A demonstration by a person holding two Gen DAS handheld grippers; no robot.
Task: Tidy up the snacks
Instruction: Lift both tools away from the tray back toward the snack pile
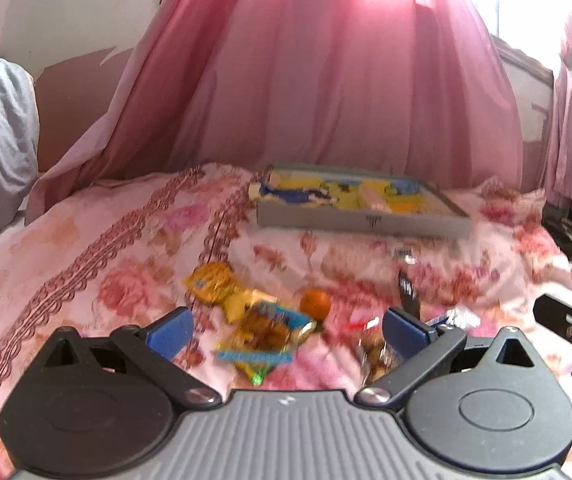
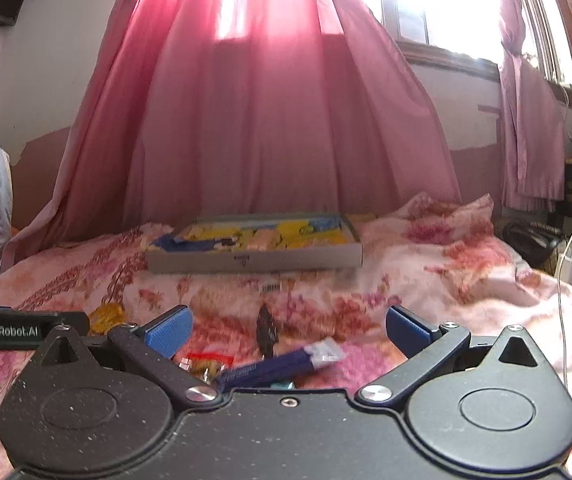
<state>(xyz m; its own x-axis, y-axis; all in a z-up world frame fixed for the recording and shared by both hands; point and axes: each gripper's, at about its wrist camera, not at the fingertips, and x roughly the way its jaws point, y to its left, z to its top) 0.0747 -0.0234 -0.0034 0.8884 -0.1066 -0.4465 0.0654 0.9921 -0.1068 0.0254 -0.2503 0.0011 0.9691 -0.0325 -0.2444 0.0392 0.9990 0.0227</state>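
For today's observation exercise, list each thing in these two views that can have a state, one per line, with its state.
left gripper: open, empty, above loose snacks.
right gripper: open, empty.
grey box: lidless, on the bedspread, already partly filled with packets.
orange fruit: loose on the bedspread, outside the box.
blue stick packet: lying flat, outside the box.
pink curtain: drawn, backlit.

- The shallow box [image 1: 361, 222] lies on the bed [image 1: 86, 248] toward its far edge, just before the curtain [image 1: 305, 92].
- Flat packets [image 1: 341, 194] lie inside the box.
- Loose snack packets [image 1: 262, 334] lie on the bed nearer the near edge, well apart from the box.
- A round fruit [image 1: 315, 302] sits just beside them, on their right.
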